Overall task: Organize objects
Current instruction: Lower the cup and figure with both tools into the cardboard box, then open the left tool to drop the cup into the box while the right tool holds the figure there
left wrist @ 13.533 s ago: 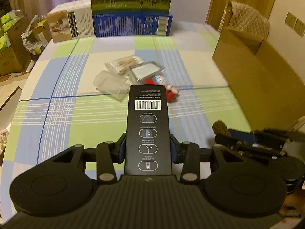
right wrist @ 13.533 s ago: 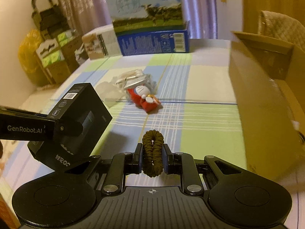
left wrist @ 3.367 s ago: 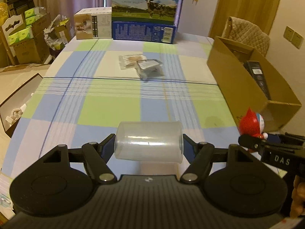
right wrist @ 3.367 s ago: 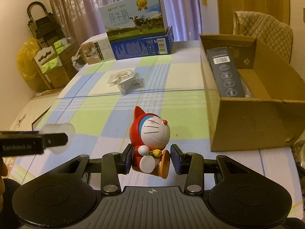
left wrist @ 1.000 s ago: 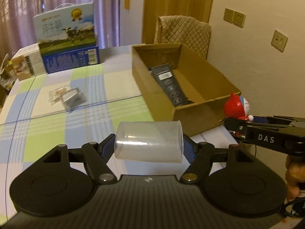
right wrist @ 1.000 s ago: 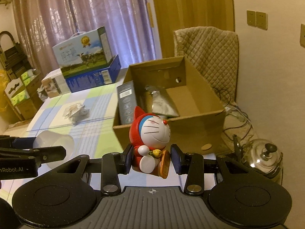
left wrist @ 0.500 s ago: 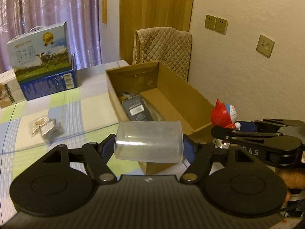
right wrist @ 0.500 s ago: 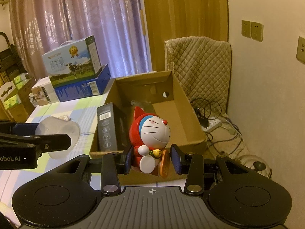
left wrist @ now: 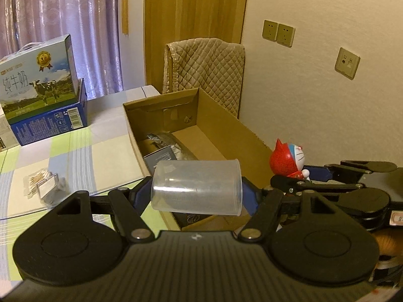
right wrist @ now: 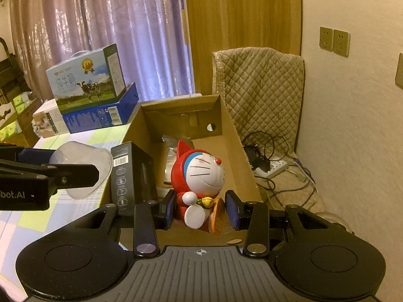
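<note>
My left gripper [left wrist: 196, 192] is shut on a clear plastic cup [left wrist: 196, 186] that lies sideways between the fingers, over the near end of an open cardboard box [left wrist: 226, 118]. To its right, my right gripper [right wrist: 200, 214] is shut on a red and blue cat toy [right wrist: 199, 176] whose head leans to the right. It hovers at the box's near edge [right wrist: 181, 115]. Inside the box, a black carton [right wrist: 126, 173] stands against the left wall beside a silvery packet [left wrist: 163, 138]. The cup [right wrist: 83, 156] and the toy [left wrist: 287, 161] each show in the other wrist view.
A checked tablecloth [left wrist: 75, 151] covers the table left of the box. On it lie a packet of cotton swabs [left wrist: 42, 183] and stacked milk cartons [left wrist: 40, 93]. A quilted chair back [right wrist: 257, 85] stands behind the box. A power strip with cables [right wrist: 272, 168] lies on the floor at the right.
Both grippers have moved forward to the box's near end with the cup and the toy still held. The toy's head now tilts to the right.
</note>
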Motion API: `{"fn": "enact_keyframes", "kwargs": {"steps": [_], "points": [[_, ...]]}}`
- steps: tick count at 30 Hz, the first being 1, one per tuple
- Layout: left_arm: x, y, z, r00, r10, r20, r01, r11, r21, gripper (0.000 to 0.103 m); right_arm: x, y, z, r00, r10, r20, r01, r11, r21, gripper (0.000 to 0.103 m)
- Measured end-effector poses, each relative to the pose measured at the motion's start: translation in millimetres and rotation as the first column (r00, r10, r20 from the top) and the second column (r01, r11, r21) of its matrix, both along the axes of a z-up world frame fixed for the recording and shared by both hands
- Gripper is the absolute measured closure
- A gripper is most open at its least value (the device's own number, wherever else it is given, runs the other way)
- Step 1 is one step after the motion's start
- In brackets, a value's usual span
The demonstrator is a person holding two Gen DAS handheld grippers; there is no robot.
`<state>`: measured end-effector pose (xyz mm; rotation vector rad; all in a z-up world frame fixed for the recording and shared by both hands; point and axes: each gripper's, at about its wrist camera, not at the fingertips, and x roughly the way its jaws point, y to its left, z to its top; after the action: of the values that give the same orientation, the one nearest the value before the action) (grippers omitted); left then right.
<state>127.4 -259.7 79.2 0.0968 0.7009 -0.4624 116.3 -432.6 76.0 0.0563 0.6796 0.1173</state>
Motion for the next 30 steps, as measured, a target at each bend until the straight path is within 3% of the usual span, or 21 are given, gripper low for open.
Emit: {"fn": "enact_keyframes", "kwargs": {"steps": [18,30], "points": [[54.9,-18.8,-7.9,0.998,-0.027,-0.057,0.025,0.999,-0.029,0.035,36.1,-13.7,-10.8,1.0,0.005,-0.012,-0.005,1.0,-0.002,0.064],[78.7,-39.9,-22.1,0.995,-0.067,-0.078,0.066,0.998,-0.006,0.033,48.9,-25.7,-18.1,1.0,-0.013,-0.027,0.013,1.0,0.005,0.064]]}}
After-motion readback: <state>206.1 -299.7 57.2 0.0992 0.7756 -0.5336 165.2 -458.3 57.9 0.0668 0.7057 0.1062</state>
